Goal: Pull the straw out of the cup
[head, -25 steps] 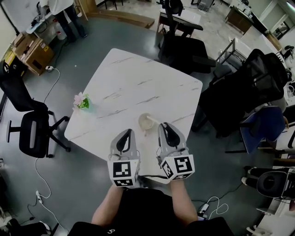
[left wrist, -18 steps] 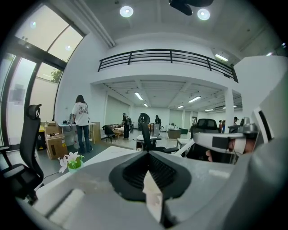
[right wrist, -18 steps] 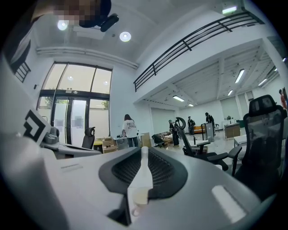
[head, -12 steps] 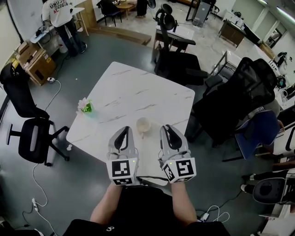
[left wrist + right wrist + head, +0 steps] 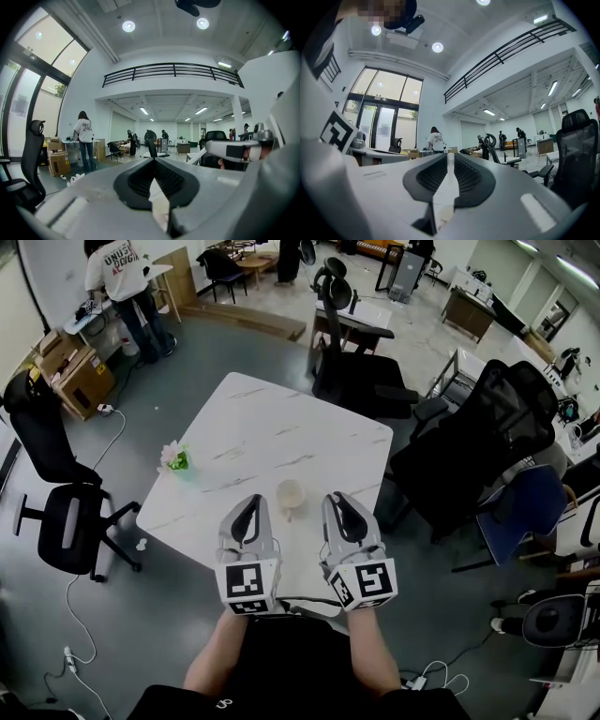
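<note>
A pale cup (image 5: 291, 492) stands near the front edge of the white marble table (image 5: 281, 418); no straw shows in it. My right gripper (image 5: 336, 500) hovers just right of the cup and above the table. In the right gripper view this gripper (image 5: 449, 161) is shut on a thin white straw (image 5: 448, 157), which stands upright between the pads with its top end poking above the tips. My left gripper (image 5: 251, 503) hangs left of the cup. Seen in its own view, the left gripper (image 5: 152, 171) has its jaws together with nothing between them.
A small pot of flowers (image 5: 174, 458) sits at the table's left edge. Black office chairs stand at the left (image 5: 56, 512), behind the table (image 5: 361, 352) and at the right (image 5: 487, 437). A person (image 5: 127, 277) stands by cardboard boxes (image 5: 70, 367) at the far left.
Both grippers have risen above the table. The straw that leaned out of the cup toward the right gripper no longer shows in the cup.
</note>
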`<move>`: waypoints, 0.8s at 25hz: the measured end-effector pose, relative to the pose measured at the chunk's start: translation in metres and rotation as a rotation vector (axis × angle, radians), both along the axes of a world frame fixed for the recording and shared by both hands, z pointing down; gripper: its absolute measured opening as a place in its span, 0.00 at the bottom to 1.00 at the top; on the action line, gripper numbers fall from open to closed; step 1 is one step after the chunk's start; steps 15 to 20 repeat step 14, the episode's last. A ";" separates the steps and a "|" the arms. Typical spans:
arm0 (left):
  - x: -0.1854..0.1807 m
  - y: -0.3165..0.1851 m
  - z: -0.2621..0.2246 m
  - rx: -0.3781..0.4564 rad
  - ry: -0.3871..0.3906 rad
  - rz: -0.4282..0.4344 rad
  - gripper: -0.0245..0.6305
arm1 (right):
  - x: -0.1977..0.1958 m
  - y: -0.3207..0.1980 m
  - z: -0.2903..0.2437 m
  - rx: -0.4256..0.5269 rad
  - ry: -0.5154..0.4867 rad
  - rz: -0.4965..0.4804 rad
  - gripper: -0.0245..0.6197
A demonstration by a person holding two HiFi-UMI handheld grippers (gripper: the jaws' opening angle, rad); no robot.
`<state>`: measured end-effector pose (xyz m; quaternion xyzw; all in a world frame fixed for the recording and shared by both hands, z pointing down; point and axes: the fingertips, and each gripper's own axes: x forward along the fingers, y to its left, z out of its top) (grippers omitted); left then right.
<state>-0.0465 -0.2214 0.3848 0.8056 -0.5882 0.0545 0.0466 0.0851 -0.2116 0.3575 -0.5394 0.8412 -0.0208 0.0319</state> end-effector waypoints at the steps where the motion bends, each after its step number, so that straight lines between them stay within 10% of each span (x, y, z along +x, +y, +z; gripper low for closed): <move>1: 0.000 0.001 0.000 -0.001 0.000 0.001 0.04 | -0.001 0.001 0.000 -0.001 0.000 -0.001 0.11; 20: 0.006 -0.001 0.003 -0.001 0.000 0.016 0.04 | -0.001 -0.001 0.005 -0.009 0.002 -0.004 0.11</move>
